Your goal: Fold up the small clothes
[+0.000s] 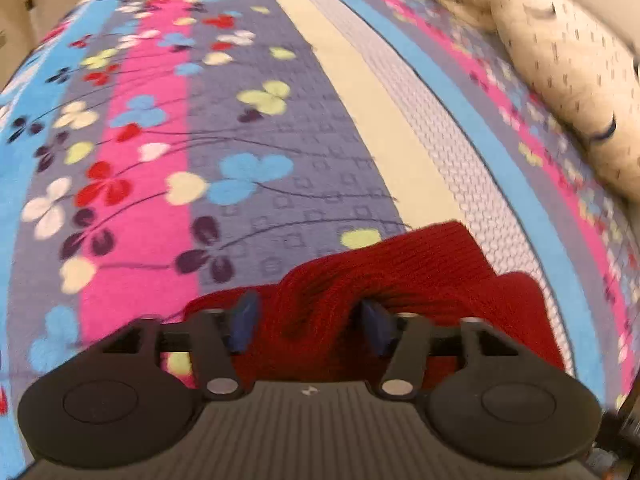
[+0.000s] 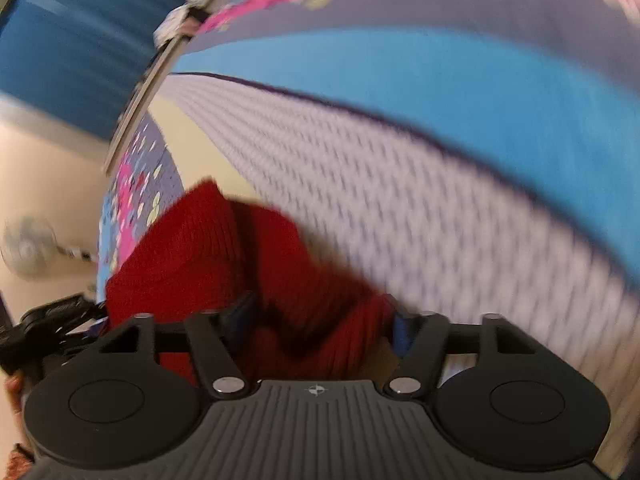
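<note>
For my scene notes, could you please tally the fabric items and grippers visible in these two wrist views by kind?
Red knitted garment: 1
Patterned bedspread: 1
Cream pillow: 1
Grippers: 2, the left gripper and the right gripper, each with red knit between its blue pads.
Total: 5

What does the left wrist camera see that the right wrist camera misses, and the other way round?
Only the left wrist view shows a cream speckled pillow and the clover flowers on the bedspread sharply. Only the right wrist view, which is blurred, shows a blue wall, pale floor and the bed's edge. Both show the red knitted garment bunched between wide-apart blue fingers, on the striped bedspread.
</note>
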Tool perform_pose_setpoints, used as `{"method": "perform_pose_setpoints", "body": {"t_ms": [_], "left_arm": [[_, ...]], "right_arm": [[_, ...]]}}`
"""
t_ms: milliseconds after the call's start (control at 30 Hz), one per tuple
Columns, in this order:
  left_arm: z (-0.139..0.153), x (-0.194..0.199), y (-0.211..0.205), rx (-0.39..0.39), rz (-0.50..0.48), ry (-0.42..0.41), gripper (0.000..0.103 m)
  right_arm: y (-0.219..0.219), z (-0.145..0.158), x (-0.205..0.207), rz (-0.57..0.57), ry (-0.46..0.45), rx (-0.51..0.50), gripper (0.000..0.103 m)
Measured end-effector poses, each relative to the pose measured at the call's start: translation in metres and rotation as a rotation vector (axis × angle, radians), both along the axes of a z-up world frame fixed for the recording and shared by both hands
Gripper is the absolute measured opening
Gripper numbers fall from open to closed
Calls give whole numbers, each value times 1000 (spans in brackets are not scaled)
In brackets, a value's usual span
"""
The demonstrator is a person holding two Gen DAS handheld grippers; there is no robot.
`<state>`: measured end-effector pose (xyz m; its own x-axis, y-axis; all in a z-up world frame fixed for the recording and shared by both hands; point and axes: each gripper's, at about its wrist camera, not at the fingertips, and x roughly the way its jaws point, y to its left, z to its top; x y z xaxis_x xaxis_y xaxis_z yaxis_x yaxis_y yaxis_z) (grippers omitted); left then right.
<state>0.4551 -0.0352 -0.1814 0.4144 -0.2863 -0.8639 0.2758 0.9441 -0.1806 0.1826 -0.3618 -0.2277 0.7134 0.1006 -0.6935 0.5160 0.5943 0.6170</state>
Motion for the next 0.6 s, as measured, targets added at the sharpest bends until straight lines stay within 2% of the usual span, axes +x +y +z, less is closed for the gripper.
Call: {"method": "perform_pose_setpoints", "body": {"t_ms": [67,133,267,333,367,400,433,500,533,600], "left_arm": [[0,-2,23,-99,72,5,102],[-6,1,38,-161,122,29,103],[-19,9,40,-210,177,69,100],[-17,8,39,-224,195,57,56],[-13,6,38,-213,198,57,32],[-9,4,39,-198,206,45,24],[-1,-2,40,-195,200,22,21],[12,-17,49,-183,193,-32,19],[15,-22,56,-189,202,-44,19],[10,-20,66,-185,235,-41,19]], "right_arm": [[-8,20,12,55,-57,-101,87],[-13,32,38,153,-75,-166,88],[-4,24,111,374,-54,-127,88],[8,13,141,440,-2,-114,85],[18,10,151,453,15,-127,74],[27,11,158,493,2,-133,37],[37,16,163,524,-9,-170,28],[51,36,168,567,-88,-268,19],[57,45,170,579,-123,-297,19],[61,46,182,565,-122,-317,18]]}}
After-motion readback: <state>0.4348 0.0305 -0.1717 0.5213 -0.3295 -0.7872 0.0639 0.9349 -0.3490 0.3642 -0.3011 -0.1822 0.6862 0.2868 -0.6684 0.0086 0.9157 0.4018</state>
